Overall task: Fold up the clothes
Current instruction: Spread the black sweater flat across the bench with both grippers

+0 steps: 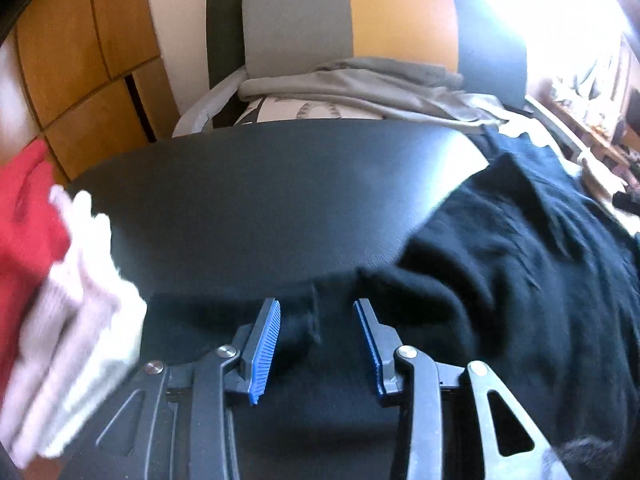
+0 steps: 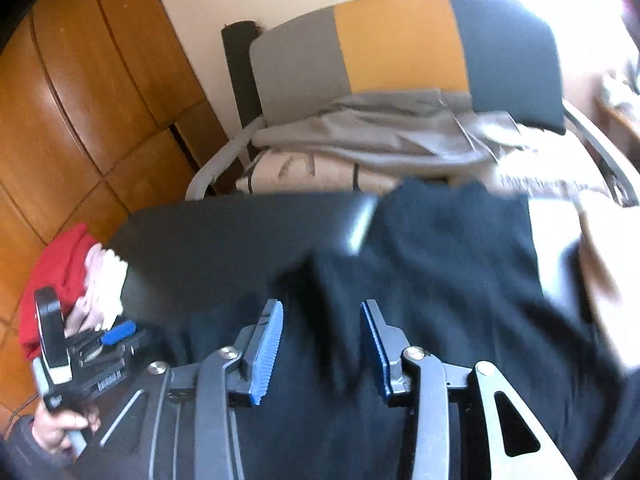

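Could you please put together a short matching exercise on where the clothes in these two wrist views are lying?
Things:
1. black garment
2. red garment
3. grey garment

Places:
A. on the chair beyond the table
B. at the table's left edge, beside pale folded clothes
C. spread over the dark table

Pairs: 1-C, 2-B, 3-A

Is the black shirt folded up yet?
Not yet. The black shirt lies spread and rumpled across the table, with loose wrinkles and no tidy folds.
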`<state>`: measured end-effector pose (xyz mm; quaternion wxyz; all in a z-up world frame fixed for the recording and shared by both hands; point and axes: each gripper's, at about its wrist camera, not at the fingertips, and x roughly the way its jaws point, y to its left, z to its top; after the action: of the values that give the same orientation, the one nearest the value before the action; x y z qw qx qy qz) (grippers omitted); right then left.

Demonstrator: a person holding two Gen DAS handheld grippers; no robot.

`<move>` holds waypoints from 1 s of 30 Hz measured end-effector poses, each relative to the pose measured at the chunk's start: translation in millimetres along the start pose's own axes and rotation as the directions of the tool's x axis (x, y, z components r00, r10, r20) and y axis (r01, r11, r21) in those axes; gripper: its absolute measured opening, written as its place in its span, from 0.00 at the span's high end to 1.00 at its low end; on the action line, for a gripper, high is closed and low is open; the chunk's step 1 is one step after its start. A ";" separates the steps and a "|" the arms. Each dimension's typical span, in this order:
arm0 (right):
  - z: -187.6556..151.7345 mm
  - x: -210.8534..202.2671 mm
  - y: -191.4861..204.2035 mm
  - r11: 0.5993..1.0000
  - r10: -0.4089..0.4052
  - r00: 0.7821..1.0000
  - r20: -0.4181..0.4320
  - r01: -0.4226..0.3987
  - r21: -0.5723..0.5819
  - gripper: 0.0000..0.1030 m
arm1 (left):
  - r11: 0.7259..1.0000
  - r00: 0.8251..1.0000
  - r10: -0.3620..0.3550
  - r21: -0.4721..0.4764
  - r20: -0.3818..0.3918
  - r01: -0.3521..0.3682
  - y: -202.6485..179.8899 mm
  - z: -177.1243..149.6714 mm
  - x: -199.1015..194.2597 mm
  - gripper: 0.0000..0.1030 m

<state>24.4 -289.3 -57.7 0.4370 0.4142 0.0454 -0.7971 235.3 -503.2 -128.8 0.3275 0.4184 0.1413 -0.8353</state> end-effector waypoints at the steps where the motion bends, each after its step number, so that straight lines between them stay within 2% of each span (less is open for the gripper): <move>1: -16.3 -10.3 -1.8 1.000 -0.009 1.000 -0.006 0.009 0.017 0.58 | 1.000 1.000 -0.018 0.004 0.004 0.018 -1.8 -6.0 -5.7 0.62; 3: -45.7 -26.4 -5.0 0.999 -0.033 0.999 -0.027 0.034 0.038 0.58 | 0.998 0.999 -0.044 0.044 0.000 0.043 -7.6 -13.8 -8.0 0.62; 5: -72.4 -41.3 -7.7 0.997 -0.071 0.996 -0.045 0.073 0.039 0.58 | 0.995 1.000 -0.017 0.100 -0.005 0.017 -16.6 -23.4 -9.2 0.62; 8: -107.9 -60.0 -13.5 0.992 -0.110 0.991 -0.073 0.113 0.047 0.58 | 0.995 1.000 -0.007 0.096 -0.031 0.010 -20.5 -33.9 -7.0 0.62; 12: -141.3 -69.7 -17.7 0.988 -0.141 0.982 -0.125 0.148 0.050 0.58 | 0.994 0.995 0.054 0.095 -0.079 -0.046 -15.9 -35.9 11.3 0.61; 18: -168.1 -62.7 -3.7 0.977 -0.213 0.963 -0.163 0.207 -0.050 0.58 | 0.999 0.994 0.040 -0.019 -0.103 -0.042 7.8 -38.7 17.1 0.54; 22: -177.2 -63.6 2.4 0.962 -0.262 0.954 -0.148 0.245 -0.123 0.56 | 0.994 0.990 0.107 -0.023 -0.097 -0.110 17.5 -41.8 19.1 0.51; 25: -181.1 -67.1 -1.1 0.959 -0.268 0.953 -0.142 0.249 -0.138 0.53 | 0.990 0.987 0.116 -0.074 -0.109 -0.124 32.5 -44.7 21.1 0.48; 30: -188.9 -78.6 -16.4 0.954 -0.283 0.951 -0.123 0.266 -0.135 0.46 | 0.971 0.966 0.229 -0.041 -0.119 -0.235 43.9 -44.9 19.9 0.47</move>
<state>151.2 -145.3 -130.8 0.3410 0.4328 0.1801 -0.8149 283.2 -521.6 -170.3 0.4257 0.4698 0.1329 -0.7618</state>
